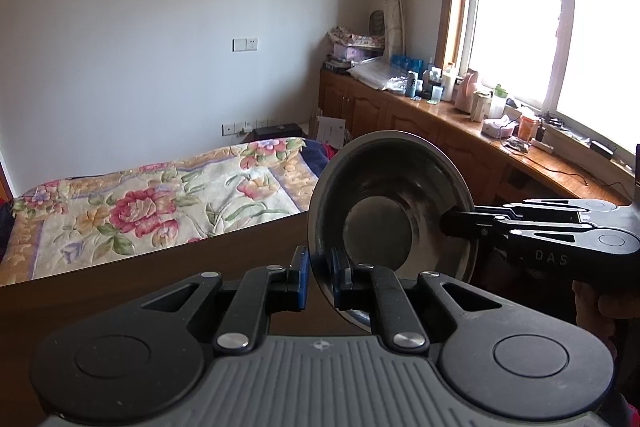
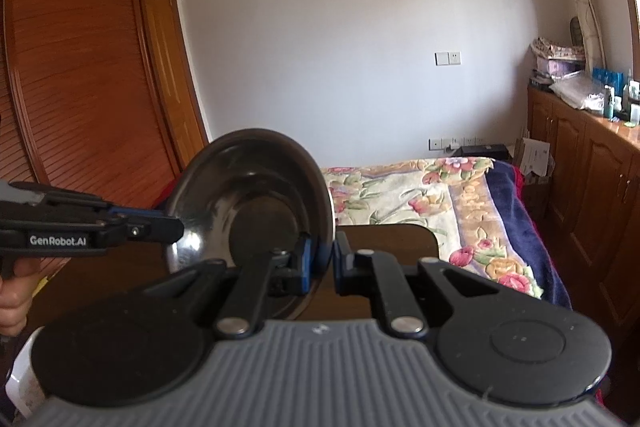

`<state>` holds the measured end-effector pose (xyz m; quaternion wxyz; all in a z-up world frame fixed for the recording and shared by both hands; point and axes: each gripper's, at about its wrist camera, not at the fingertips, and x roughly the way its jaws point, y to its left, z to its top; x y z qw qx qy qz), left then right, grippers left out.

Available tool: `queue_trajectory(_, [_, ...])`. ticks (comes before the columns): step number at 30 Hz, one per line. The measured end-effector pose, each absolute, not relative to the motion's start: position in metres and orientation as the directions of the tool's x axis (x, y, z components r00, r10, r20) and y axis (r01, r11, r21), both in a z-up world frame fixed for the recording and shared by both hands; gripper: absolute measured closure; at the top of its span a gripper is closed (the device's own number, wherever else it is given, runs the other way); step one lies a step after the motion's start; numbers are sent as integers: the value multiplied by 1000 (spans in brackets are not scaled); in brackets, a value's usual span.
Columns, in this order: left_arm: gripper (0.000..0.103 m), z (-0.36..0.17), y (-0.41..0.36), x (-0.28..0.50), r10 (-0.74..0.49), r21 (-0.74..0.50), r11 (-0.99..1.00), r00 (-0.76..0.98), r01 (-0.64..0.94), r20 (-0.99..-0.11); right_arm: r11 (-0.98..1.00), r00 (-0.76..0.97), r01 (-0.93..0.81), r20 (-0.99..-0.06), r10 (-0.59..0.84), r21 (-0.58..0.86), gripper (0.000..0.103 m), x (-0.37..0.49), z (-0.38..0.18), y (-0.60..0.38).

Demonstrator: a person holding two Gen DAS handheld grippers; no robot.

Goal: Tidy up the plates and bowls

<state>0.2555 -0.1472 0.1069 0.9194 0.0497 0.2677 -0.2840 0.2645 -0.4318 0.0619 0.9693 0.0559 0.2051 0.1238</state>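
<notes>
a bedroom fills both views: a white wall (image 1: 160,27), a bed with a floral quilt (image 1: 140,199), a bright window (image 1: 560,19) above a long wooden counter (image 1: 460,115) crowded with bottles and boxes, and a louvred wooden wardrobe (image 2: 80,67) seen from the right wrist. a dark brown table (image 1: 160,275) sits in front of the bed, below both grippers.

a steel bowl (image 1: 384,211) is held up in the air above the table, tipped on its edge so its hollow inside faces the cameras. it lies between the two tools, each biting a different part of the rim.

the left gripper (image 1: 320,279) has its blue-padded fingers set either side of the bowl's lower rim, one pad inside and one outside; a narrow gap shows beside the outer pad. the right gripper (image 2: 322,259) straddles the rim the same way, its pads close around the thin metal edge, the bowl leaning to its left.

a hand (image 2: 14,291) grips the left tool's handle.
</notes>
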Motion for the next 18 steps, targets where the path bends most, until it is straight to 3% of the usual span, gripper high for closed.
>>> queue_trajectory(18, [64, 95, -106, 182, -525, -80, 823, 697, 563, -488, 965, 881, -241, -393, 262, 104, 90, 220, 60, -404])
